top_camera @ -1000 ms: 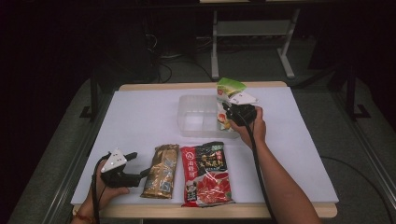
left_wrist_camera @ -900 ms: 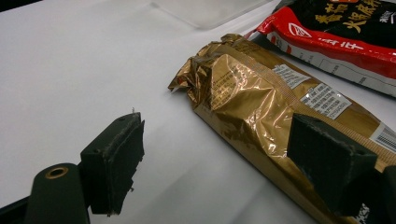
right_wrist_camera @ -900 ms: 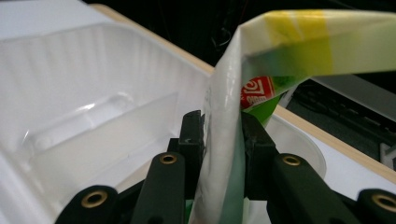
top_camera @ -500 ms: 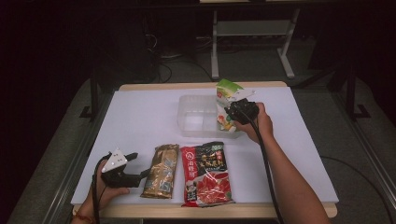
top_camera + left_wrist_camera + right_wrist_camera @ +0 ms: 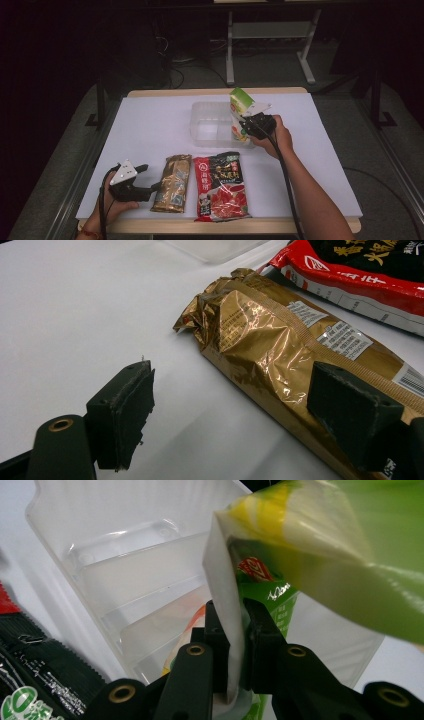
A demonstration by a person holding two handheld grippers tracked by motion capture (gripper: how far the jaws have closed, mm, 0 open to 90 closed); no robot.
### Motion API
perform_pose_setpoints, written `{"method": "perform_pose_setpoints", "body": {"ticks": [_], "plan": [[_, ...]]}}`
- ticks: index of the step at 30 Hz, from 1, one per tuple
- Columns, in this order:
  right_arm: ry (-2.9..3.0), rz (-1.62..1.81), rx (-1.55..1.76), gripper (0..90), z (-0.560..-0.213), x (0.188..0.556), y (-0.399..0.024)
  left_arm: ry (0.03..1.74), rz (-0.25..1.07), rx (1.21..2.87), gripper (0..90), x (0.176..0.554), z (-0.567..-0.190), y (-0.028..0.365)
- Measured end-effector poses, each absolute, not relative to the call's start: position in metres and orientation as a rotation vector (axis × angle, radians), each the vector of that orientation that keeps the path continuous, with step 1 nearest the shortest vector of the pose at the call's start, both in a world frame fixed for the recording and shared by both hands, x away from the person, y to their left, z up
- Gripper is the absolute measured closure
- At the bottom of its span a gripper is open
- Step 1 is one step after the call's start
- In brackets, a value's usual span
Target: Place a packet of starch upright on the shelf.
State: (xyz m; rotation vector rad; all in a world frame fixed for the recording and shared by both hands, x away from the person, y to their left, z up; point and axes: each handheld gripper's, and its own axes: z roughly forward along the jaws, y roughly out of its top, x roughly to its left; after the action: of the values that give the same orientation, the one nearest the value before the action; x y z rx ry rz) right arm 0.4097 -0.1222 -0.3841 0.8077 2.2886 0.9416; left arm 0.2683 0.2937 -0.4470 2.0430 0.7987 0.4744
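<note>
Tongs first: our right tongs (image 5: 235, 630) are clamped on the white edge seam of a green and yellow packet (image 5: 320, 565); their jaws have just been closing, with that seam between them. We hold the packet tilted over the right end of a clear plastic tray (image 5: 210, 125), which sits toward the far side of the white worktop (image 5: 150, 130). Our left tongs (image 5: 230, 400) stand wide apart and grip nothing, resting low at the near left, with one jaw just beside a gold foil packet (image 5: 270, 355). Right of that lies a red and black pouch (image 5: 220, 185), flat near the front edge.
</note>
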Motion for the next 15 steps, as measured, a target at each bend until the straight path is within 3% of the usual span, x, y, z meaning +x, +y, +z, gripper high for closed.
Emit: {"method": "perform_pose_setpoints", "body": {"ticks": [15], "plan": [[2.258,0.974,0.848,76.9,-0.3869,0.4025,-0.1253,0.801,0.481,2.030,18.2,0.2684,-0.4463,0.2944]]}}
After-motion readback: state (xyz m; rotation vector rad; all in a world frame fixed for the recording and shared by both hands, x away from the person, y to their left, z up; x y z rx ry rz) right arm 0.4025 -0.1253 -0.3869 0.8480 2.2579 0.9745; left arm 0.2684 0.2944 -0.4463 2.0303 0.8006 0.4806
